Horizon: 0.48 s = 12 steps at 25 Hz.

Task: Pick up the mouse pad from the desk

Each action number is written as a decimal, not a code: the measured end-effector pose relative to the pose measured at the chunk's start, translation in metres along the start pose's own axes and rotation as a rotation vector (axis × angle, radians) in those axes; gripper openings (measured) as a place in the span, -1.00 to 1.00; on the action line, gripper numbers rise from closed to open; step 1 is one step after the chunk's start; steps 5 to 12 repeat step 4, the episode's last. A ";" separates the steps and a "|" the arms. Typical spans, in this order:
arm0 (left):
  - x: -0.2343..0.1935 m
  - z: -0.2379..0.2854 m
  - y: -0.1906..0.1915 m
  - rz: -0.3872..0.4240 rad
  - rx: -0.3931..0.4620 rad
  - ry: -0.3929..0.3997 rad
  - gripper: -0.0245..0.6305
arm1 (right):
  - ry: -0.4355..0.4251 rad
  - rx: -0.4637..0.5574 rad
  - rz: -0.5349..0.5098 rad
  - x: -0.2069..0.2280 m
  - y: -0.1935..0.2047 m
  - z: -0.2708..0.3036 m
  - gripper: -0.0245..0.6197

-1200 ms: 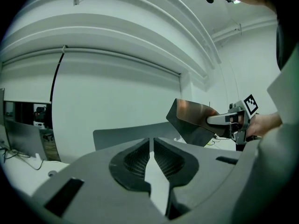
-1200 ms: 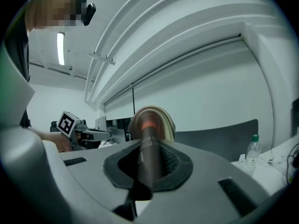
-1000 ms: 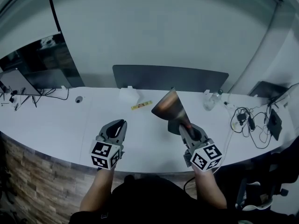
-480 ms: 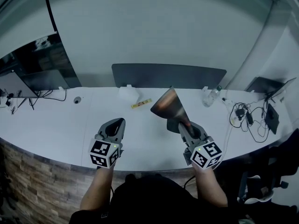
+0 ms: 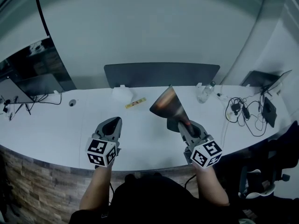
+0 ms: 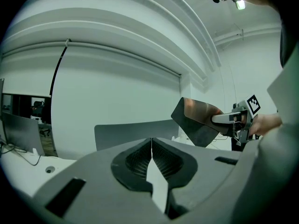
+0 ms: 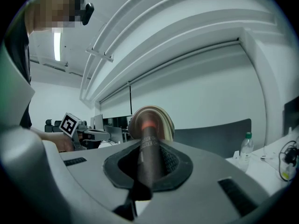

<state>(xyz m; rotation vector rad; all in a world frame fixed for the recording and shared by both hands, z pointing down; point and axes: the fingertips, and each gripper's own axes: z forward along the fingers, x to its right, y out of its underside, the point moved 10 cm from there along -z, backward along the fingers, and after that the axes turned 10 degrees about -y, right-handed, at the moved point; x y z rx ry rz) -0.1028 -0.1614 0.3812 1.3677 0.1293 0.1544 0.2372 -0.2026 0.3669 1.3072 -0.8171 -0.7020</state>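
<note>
Right gripper [image 7: 147, 158]: jaws closed hard on one edge of the mouse pad [image 5: 167, 104]. In the right gripper view the pad is seen edge-on between the pads, its far end curling over. Grip is narrow, on the near margin only.

Mouse pad: clear of the surface [image 5: 56, 129], held up and tilted away from the person, dark underside facing down, brownish sheen on the upper face. No contact with anything but the jaws.

Left gripper [image 5: 113, 122]: jaws closed, nothing between them; it hovers over the surface to the left, well apart from the pad.

Further out: yellow strip [image 5: 135, 103] and a white packet [image 5: 120, 93] lie far-left of the pad; clear bottle [image 5: 203, 93] far-right; cable tangle [image 5: 243, 113] at the right end; grey divider [image 5: 161, 73] along the far edge.

Judgement: pickup looks done.

Risks:
- Pad is limp and cantilevered from a single edge, so a quick swing could peel it out of the jaws.
- Its drooping far end could sweep the bottle over if carried right and low.
- Any easing of the jaws drops it flat onto the surface.
</note>
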 end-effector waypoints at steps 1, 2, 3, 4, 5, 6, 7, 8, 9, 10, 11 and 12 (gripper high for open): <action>0.004 0.001 0.000 -0.001 -0.002 0.002 -0.89 | 0.001 0.001 0.001 0.002 0.000 -0.004 -0.82; 0.008 0.001 0.000 -0.001 -0.003 0.004 -0.89 | 0.002 0.002 0.003 0.004 0.001 -0.008 -0.82; 0.013 0.002 0.000 -0.001 -0.004 0.005 -0.89 | 0.005 0.003 0.005 0.007 0.001 -0.013 -0.82; 0.018 0.003 0.000 0.000 -0.004 0.007 -0.89 | 0.007 0.005 0.008 0.009 0.001 -0.018 -0.82; 0.018 0.003 0.000 0.000 -0.004 0.007 -0.89 | 0.007 0.005 0.008 0.009 0.001 -0.018 -0.82; 0.018 0.003 0.000 0.000 -0.004 0.007 -0.89 | 0.007 0.005 0.008 0.009 0.001 -0.018 -0.82; 0.018 0.003 0.000 0.000 -0.004 0.007 -0.89 | 0.007 0.005 0.008 0.009 0.001 -0.018 -0.82; 0.018 0.003 0.000 0.000 -0.004 0.007 -0.89 | 0.007 0.005 0.008 0.009 0.001 -0.018 -0.82; 0.018 0.003 0.000 0.000 -0.004 0.007 -0.89 | 0.007 0.005 0.008 0.009 0.001 -0.018 -0.82; 0.018 0.003 0.000 0.000 -0.004 0.007 -0.89 | 0.007 0.005 0.008 0.009 0.001 -0.018 -0.82; 0.018 0.003 0.000 0.000 -0.004 0.007 -0.89 | 0.007 0.005 0.008 0.009 0.001 -0.018 -0.82; 0.018 0.003 0.000 0.000 -0.004 0.007 -0.89 | 0.007 0.005 0.008 0.009 0.001 -0.018 -0.82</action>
